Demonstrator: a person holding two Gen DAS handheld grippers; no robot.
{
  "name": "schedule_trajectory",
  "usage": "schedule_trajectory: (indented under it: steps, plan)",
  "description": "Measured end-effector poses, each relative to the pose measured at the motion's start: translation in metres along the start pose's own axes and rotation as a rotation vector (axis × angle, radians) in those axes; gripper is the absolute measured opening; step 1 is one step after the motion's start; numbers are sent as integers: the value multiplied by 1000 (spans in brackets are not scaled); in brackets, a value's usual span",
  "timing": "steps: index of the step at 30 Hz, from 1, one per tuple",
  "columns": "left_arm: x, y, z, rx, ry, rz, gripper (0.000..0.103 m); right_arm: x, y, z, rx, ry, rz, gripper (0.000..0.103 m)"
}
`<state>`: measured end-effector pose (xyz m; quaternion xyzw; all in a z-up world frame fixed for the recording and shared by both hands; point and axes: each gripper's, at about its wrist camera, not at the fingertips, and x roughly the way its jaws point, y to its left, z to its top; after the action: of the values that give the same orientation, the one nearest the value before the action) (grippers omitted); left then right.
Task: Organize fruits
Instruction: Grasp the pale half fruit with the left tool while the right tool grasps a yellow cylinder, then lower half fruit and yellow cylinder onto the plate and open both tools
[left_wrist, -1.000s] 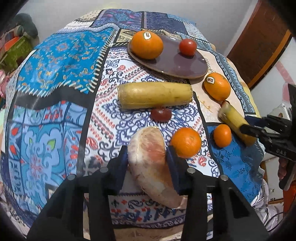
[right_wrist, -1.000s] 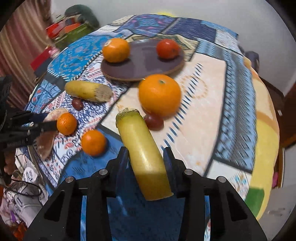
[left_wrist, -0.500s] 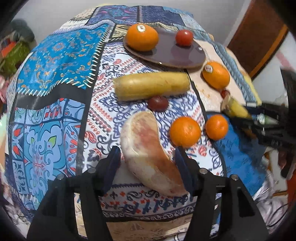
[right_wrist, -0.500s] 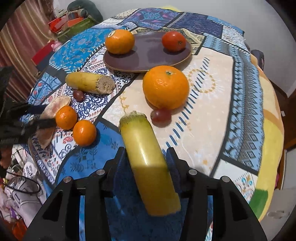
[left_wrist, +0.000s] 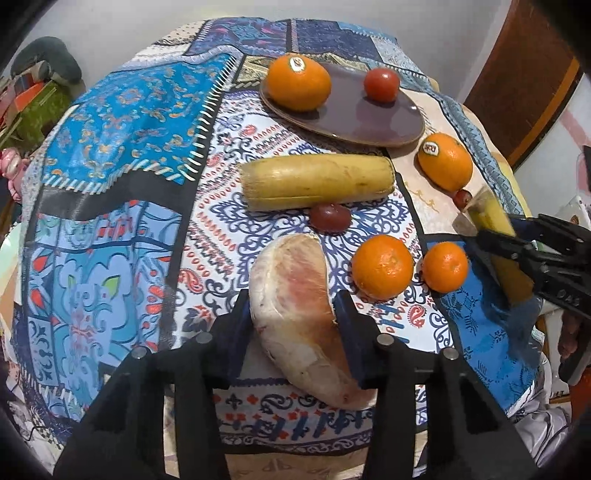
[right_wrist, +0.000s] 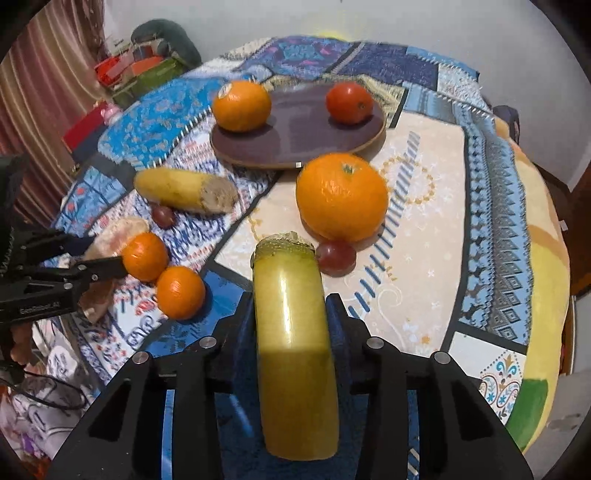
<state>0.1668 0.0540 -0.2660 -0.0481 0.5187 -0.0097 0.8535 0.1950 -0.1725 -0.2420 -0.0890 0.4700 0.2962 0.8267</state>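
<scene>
My left gripper (left_wrist: 291, 310) is shut on a pale peeled fruit wedge (left_wrist: 295, 291), held near the table's near edge. My right gripper (right_wrist: 290, 314) is shut on a yellow banana piece (right_wrist: 291, 332), lifted above the cloth; it also shows in the left wrist view (left_wrist: 495, 225). A dark plate (left_wrist: 369, 118) at the back holds an orange (left_wrist: 298, 83) and a tomato (left_wrist: 381, 85). Another banana piece (left_wrist: 316, 181), a grape (left_wrist: 330, 218), two small tangerines (left_wrist: 382, 266) (left_wrist: 445, 266) and a large orange (left_wrist: 445, 161) lie on the cloth.
A second grape (right_wrist: 336, 256) sits beside the large orange (right_wrist: 341, 195). The patterned tablecloth (left_wrist: 122, 122) covers a round table. Clutter (right_wrist: 140, 70) stands beyond the far left edge. A wooden door (left_wrist: 524, 70) is at the right.
Both grippers have closed in on their fruit. The left gripper now clamps the wedge and the right grips the banana piece, which has risen slightly off the cloth.
</scene>
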Motion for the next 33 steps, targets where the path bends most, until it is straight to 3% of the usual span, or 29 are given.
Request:
schedule_trajectory:
  steps: [12,13,14,33]
  plan:
    - [-51,5,23,4,-139,0,36,-45,-2,21,28,-136,-3,34]
    - [-54,5,26,6,-150,0,25,-47,-1,23,27,-142,-4,34]
    - [-57,4,29,11,-155,-9,22,-50,-1,25,26,-149,-5,34]
    - [-74,-12,96,57,-281,-53,22,-62,-5,79,19,-256,6,34]
